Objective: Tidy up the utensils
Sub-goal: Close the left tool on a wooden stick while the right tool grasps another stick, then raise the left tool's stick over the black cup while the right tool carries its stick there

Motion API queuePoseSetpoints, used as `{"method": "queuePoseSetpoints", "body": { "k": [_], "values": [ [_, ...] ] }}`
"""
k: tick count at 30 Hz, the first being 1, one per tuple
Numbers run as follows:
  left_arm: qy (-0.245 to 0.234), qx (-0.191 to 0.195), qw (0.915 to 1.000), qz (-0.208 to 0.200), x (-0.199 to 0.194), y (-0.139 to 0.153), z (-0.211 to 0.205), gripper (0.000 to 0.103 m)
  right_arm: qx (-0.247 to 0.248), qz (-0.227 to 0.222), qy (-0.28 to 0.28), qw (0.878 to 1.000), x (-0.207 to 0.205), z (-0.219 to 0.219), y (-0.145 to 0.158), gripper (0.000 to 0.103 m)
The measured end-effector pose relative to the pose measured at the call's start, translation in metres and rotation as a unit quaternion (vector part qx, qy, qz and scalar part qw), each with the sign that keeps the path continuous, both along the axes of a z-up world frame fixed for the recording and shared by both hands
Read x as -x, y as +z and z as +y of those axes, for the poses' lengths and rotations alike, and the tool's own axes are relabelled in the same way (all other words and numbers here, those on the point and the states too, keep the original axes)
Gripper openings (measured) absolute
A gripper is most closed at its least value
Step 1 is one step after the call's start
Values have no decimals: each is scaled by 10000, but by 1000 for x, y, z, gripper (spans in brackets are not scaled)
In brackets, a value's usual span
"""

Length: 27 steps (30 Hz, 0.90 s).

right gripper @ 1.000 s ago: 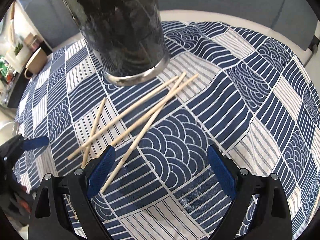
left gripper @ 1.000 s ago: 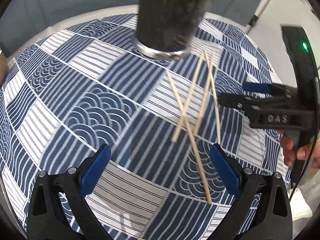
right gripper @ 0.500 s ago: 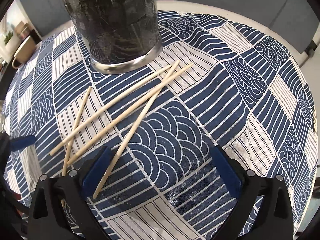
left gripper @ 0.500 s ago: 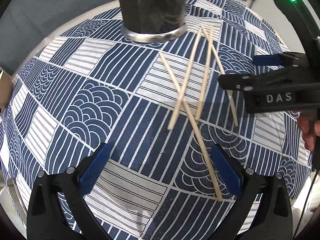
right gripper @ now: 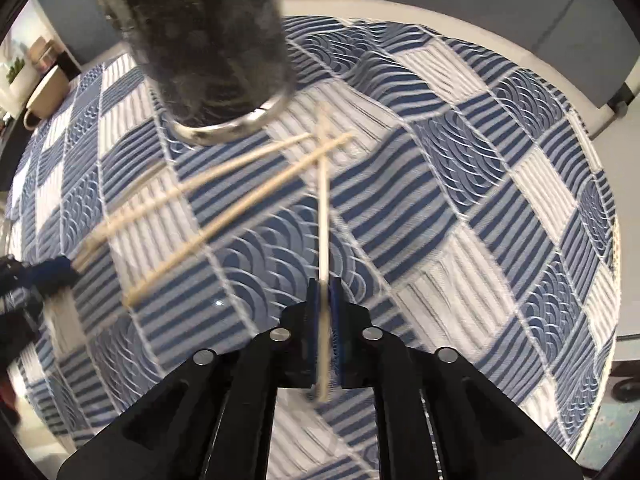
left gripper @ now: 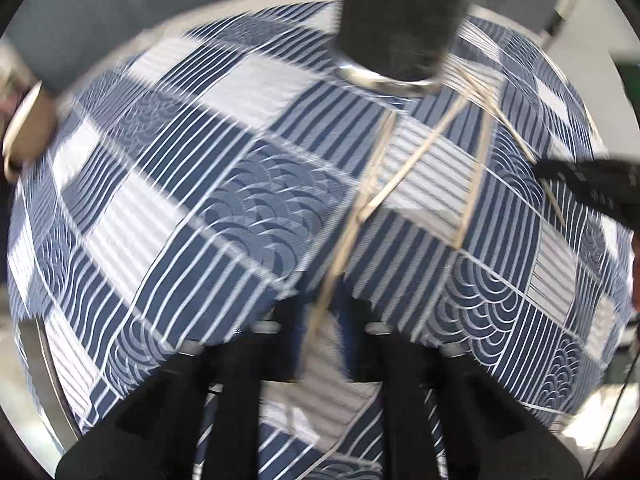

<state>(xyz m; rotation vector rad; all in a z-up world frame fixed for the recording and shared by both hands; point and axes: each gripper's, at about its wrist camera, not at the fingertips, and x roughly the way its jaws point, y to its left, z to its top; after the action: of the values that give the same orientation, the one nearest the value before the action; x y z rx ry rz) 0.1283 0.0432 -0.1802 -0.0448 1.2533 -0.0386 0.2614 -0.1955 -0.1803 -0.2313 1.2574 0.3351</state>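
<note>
Right wrist view: right hand-held gripper [right gripper: 325, 300] clamped tight on a chopstick [right gripper: 323, 216]. Left hand-held gripper [left gripper: 320, 312] pinches another chopstick [left gripper: 352, 220] near the dark cup [left gripper: 400, 20].

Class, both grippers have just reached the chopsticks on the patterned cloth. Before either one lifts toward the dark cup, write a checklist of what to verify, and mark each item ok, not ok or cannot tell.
1. Right gripper shut on a chopstick: ok.
2. Left gripper shut on its chopstick: ok, though the view is blurred.
3. Each gripper holds one stick only: ok.
4. Held sticks clear of the loose chopsticks: not ok, they cross.
5. Dark cup upright on the tablecloth: ok.
6. Cup's opening free: cannot tell, its top is out of frame.
</note>
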Motion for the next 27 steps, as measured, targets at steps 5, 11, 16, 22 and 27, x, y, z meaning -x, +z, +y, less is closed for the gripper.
{"method": "queuePoseSetpoints", "body": {
  "k": [5,11,16,22,27],
  "values": [
    [386,501,9978,179,10,-1,28,5,-288,229,-415,9985,0,-39,-1,5],
    [638,592,9961,110,21,9,46,5,-526,137,-605,9967,4,-65,11,5],
    [677,519,9963,-139,12,38,52,5,-735,-150,-687,9948,0,-72,40,5],
    [747,509,9944,-539,-6,81,57,5,-892,-547,-533,9931,-10,-62,83,5],
    [690,428,9912,-1046,-23,123,44,5,-1397,-726,-556,9860,-19,-56,111,5]
  ]
}}
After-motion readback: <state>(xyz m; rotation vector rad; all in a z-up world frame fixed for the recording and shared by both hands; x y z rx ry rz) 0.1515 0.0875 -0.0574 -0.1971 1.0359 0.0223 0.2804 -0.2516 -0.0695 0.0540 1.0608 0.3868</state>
